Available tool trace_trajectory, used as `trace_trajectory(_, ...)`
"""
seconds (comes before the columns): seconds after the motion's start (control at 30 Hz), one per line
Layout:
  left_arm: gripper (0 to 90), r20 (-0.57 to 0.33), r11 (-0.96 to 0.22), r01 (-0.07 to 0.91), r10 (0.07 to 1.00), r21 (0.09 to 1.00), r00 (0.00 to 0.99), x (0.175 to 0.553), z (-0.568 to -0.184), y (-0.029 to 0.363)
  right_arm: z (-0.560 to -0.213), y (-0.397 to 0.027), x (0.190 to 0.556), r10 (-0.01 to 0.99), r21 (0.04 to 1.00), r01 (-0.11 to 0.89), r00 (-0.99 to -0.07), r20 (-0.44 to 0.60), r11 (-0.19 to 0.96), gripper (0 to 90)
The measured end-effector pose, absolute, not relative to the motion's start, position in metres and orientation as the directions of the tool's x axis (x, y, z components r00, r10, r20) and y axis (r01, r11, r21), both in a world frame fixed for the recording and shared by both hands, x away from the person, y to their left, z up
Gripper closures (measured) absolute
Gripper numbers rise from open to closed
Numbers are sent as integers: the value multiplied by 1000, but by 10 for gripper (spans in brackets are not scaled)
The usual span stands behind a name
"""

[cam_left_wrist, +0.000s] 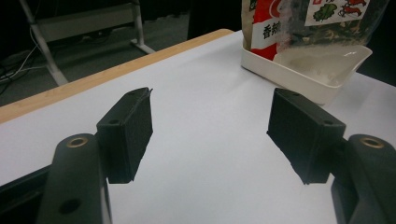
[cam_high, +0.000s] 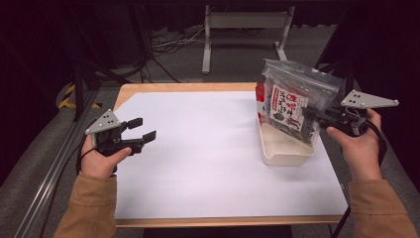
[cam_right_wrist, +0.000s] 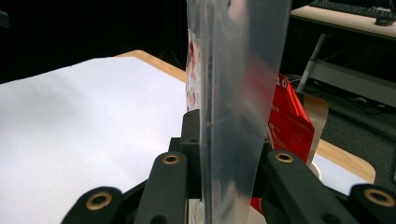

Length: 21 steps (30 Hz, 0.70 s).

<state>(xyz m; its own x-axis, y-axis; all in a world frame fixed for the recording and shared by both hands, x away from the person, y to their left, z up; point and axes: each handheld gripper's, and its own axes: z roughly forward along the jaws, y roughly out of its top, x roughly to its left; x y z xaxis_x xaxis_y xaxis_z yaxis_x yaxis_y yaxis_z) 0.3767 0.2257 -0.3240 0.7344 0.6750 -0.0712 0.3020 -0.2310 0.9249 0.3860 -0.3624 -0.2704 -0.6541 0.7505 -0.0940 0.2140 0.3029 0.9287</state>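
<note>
The right gripper (cam_high: pixel 312 115) is clamped on the edge of a clear bag (cam_high: pixel 292 101), which stands in the white tray (cam_high: pixel 285 148). The left gripper (cam_high: pixel 143 130) hovers with jaws apart over the table (cam_high: pixel 208 163)

High view looks down; all 3 views share the table (cam_high: pixel 208 148).

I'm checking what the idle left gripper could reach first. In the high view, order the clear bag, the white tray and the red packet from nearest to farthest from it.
From the left gripper, open at the table's left edge:
1. White tray, across the table, right side, toward the person.
2. Red packet, standing at the tray's far end.
3. Clear bag, clamped by the right gripper, above the tray.
The packet and bag are nearly level.
</note>
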Motion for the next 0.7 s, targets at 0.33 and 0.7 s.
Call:
trace_trajectory(0.33,308,-72,-232,305,675,924,734,377,-325,226,-281,-364,386,751,927,234,-656,-71,292,763)
trace_trajectory(0.7,302,-80,-227,311,678,923,730,377,-325,227,-293,-362,387,741,918,253,-669,-62,305,760)
